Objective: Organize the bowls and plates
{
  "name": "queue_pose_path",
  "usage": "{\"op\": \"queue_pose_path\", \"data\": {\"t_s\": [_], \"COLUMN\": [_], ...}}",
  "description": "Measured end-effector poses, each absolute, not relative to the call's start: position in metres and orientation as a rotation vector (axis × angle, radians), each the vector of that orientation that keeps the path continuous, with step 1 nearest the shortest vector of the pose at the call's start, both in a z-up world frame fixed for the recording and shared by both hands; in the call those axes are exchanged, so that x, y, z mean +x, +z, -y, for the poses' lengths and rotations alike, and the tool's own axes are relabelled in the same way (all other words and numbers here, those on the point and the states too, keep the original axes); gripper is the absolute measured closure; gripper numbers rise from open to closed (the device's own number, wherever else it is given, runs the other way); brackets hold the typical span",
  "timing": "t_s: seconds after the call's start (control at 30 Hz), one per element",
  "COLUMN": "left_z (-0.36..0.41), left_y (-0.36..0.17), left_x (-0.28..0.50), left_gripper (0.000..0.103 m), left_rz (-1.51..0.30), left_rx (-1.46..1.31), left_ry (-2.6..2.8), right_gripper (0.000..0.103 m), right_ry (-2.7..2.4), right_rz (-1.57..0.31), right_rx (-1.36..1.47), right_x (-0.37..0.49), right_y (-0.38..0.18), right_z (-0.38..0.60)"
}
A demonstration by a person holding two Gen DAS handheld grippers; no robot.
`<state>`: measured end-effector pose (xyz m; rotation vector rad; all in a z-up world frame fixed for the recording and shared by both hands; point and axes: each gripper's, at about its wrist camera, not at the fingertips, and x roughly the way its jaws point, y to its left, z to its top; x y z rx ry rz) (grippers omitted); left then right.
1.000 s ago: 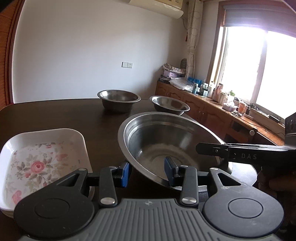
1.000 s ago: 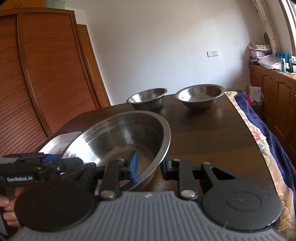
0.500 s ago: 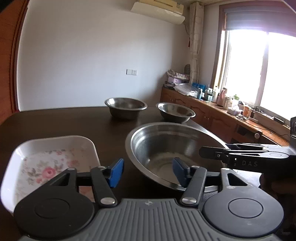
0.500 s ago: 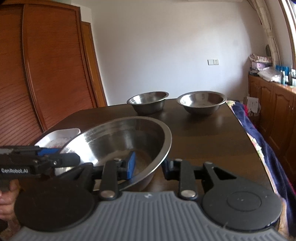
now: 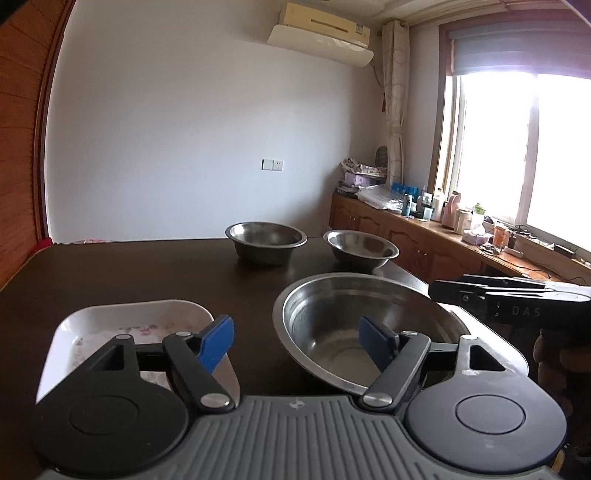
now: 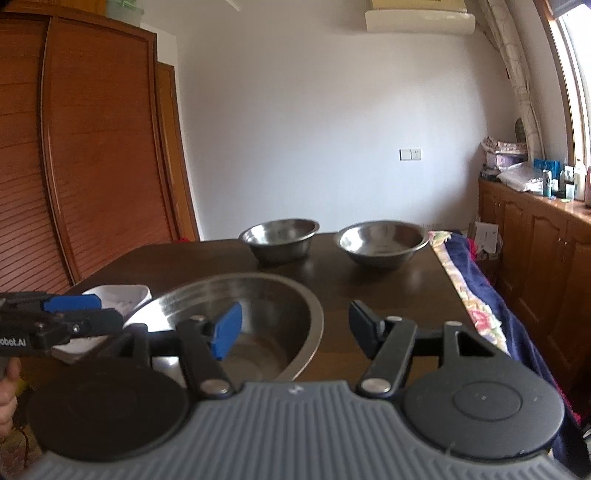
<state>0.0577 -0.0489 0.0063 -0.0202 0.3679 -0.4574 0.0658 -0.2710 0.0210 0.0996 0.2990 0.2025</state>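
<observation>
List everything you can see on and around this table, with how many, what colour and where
Large bowl: one, steel, near table edge, between both tools.
Small bowls: two, steel, far side, apart.
Floral dish: one, white, left of large bowl.
Table: one, dark brown.
Wardrobe: one, reddish wood, left.
Sideboard: one, brown, under window, cluttered with bottles.
Air conditioner: one, cream, high on wall.
Left tool: one, black with blue pads, open, jaws just opening, straddling bowl rim.
Right tool: same, open, just opening, straddling rim.
</observation>
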Motion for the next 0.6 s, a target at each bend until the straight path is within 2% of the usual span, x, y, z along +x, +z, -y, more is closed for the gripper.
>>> {"op": "queue_pose_path", "data": {"t_s": [0.37, 0.6], "left_z": [0.048, 0.056], "left_y": [0.016, 0.029], "left_x": [0.064, 0.094], "left_gripper": [0.000, 0.000], "left_rz": [-0.341, -0.345], "left_rx": [0.004, 0.024], "left_ry": [-0.448, -0.455], "right_gripper": [0.025, 0.024], "right_ry": [0.201, 0.210], "right_rz": [-0.244, -0.244], "right_rx": [0.076, 0.070], "right_x": [0.061, 0.075], "right_y": [0.034, 0.043], "right_z": [0.268, 0.279]}}
